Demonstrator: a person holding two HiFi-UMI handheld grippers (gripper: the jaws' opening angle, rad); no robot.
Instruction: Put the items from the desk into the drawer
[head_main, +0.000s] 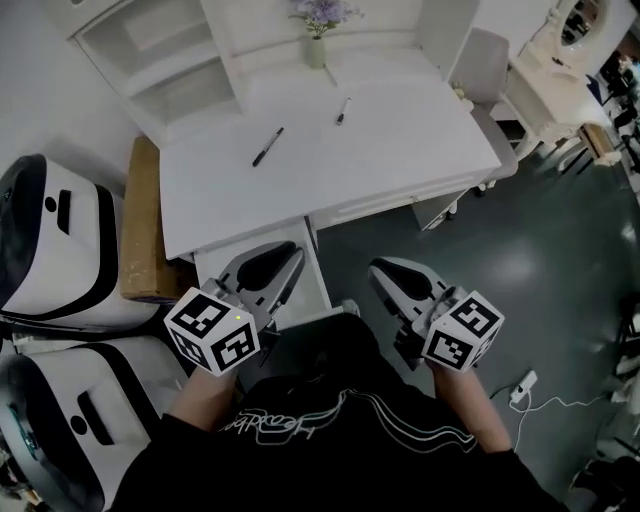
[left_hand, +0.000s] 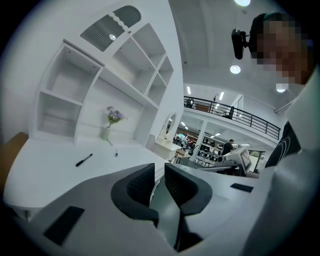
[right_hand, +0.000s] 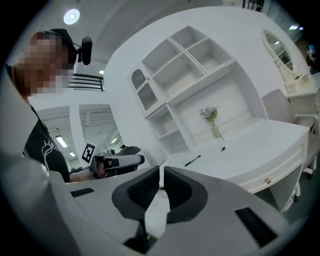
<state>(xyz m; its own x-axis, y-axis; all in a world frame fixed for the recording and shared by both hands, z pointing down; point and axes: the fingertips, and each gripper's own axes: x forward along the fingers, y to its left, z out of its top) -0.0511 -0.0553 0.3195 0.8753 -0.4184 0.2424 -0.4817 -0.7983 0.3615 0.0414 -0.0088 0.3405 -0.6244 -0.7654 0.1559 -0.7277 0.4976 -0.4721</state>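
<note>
On the white desk (head_main: 400, 150) lie a black pen (head_main: 267, 146) and, farther back, a shorter pen (head_main: 343, 111). The same black pen (left_hand: 83, 160) and short pen (left_hand: 116, 153) show in the left gripper view, and both the black pen (right_hand: 192, 160) and the short pen (right_hand: 223, 148) in the right gripper view. An open white drawer (head_main: 214, 270) sticks out under the desk's front left. My left gripper (head_main: 290, 256) hovers over it, its jaws a slit apart and empty (left_hand: 159, 172). My right gripper (head_main: 381, 269) hangs right of the drawer, shut and empty (right_hand: 161, 175).
A vase of purple flowers (head_main: 317, 45) stands at the desk's back, below white shelves (head_main: 150, 50). A brown board (head_main: 145, 220) and two white machines (head_main: 60, 250) sit to the left. A grey chair (head_main: 490, 70) is at the right; a power strip (head_main: 523, 385) lies on the floor.
</note>
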